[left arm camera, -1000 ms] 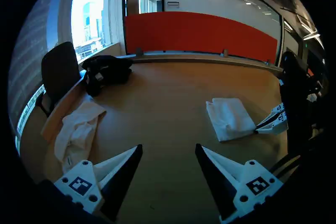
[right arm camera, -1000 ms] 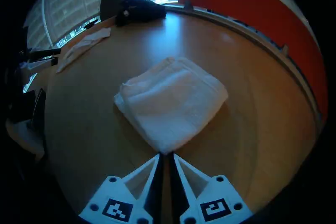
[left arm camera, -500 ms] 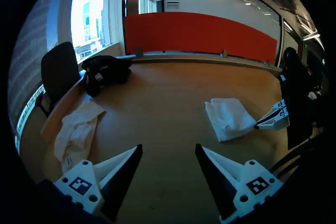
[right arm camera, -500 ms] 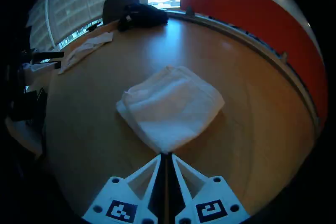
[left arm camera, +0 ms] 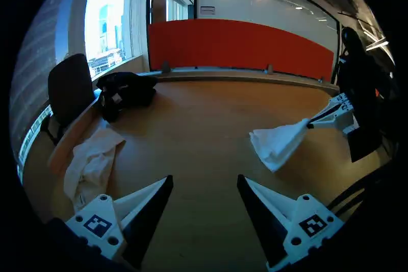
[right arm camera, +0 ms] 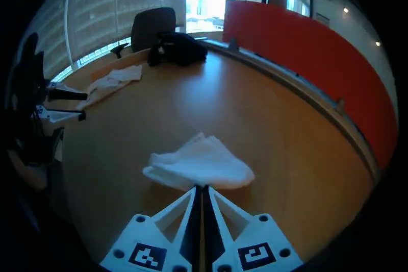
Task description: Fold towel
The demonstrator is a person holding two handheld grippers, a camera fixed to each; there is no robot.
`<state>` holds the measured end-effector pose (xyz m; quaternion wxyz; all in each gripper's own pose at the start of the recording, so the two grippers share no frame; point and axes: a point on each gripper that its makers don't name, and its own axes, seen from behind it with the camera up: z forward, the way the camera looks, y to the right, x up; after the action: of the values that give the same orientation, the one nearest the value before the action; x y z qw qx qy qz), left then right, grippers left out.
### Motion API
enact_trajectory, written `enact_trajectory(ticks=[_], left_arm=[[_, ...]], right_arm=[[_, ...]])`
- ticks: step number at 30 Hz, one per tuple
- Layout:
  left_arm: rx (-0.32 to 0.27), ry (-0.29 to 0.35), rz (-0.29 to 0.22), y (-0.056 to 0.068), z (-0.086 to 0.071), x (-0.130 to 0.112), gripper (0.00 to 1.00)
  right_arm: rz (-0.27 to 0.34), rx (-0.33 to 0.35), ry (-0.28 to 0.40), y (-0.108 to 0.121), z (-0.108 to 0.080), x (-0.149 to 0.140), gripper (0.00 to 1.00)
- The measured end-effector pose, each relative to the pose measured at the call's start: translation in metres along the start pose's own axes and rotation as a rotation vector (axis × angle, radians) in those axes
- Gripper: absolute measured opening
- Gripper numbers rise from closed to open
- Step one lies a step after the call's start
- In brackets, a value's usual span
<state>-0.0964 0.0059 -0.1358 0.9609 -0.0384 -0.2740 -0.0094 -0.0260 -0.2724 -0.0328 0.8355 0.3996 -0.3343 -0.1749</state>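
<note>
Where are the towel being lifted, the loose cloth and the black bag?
towel [right arm camera: 201, 167], right gripper view, middle of its top fold
cloth [left arm camera: 93, 157], left gripper view, its middle
bag [left arm camera: 125, 91], left gripper view, its middle

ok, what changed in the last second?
The right gripper, jaws shut as before on a corner of the folded towel, raised that corner off the table; the far end seemingly stays down. The left gripper stayed open and idle; the crumpled cloth and black bag did not move.
</note>
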Motion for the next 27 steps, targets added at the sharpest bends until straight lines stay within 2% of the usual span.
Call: enact_trajectory(ticks=[12, 18, 27], left_arm=[[-0.012, 0.02, 0.011, 0.003, -0.002, 0.01, 0.93], [-0.023, 0.029, 0.017, 0.008, -0.002, 0.015, 0.93], [-0.045, 0.037, 0.032, 0.017, 0.001, 0.022, 0.93]], right_arm=[[-0.04, -0.032, 0.124, 0.024, -0.035, 0.082, 0.11], [-0.035, -0.049, 0.142, 0.033, -0.049, 0.094, 0.11], [-0.01, -0.075, 0.151, 0.045, -0.069, 0.089, 0.1]])
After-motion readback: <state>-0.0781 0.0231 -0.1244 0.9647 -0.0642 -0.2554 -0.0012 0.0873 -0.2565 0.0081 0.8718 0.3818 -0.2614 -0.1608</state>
